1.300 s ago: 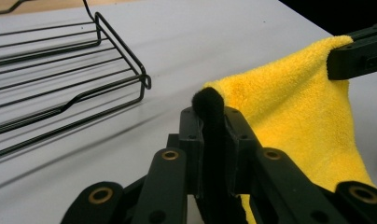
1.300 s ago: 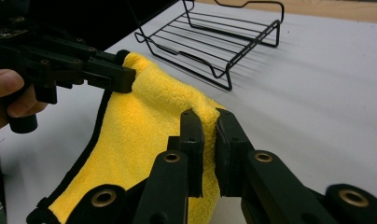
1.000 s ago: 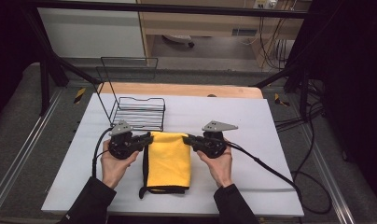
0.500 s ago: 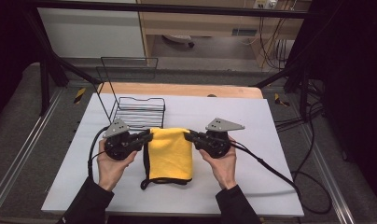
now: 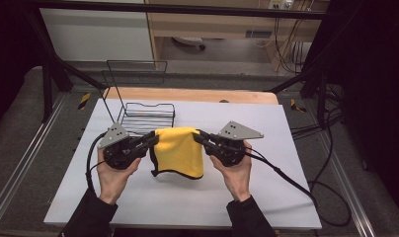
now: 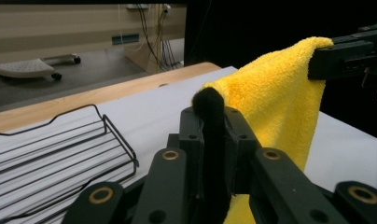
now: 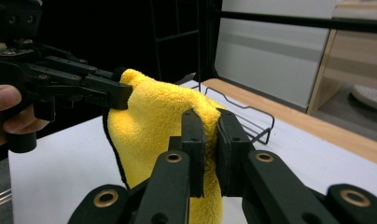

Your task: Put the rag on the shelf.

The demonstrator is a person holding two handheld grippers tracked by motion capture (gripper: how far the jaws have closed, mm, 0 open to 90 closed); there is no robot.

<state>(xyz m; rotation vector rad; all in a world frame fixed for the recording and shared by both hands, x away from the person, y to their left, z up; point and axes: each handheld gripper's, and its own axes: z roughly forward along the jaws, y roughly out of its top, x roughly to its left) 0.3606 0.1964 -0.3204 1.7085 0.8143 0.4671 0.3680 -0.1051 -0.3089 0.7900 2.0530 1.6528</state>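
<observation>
White desk (image 5: 266, 197), wire basket (image 5: 148, 117) at its far left. Item: yellow cloth (image 5: 180, 150), lifted clear of the desk, top edge stretched level between my grippers, body draping down. My left gripper (image 5: 152, 139) fingers clamp one upper corner; my right gripper (image 5: 199, 137) fingers clamp the other. Left gripper view adds the cloth's black edging (image 6: 208, 100) pinched between fingers.

**What the cloth and the frame edges kept out of sight**

The yellow cloth (image 5: 179, 150) hid the table (image 5: 266, 197) beneath it. Behind the cloth, the wire rack (image 6: 60, 154) ran off the left gripper view's left edge. Below the cloth, both sleeves (image 5: 91, 219) were cut off.
</observation>
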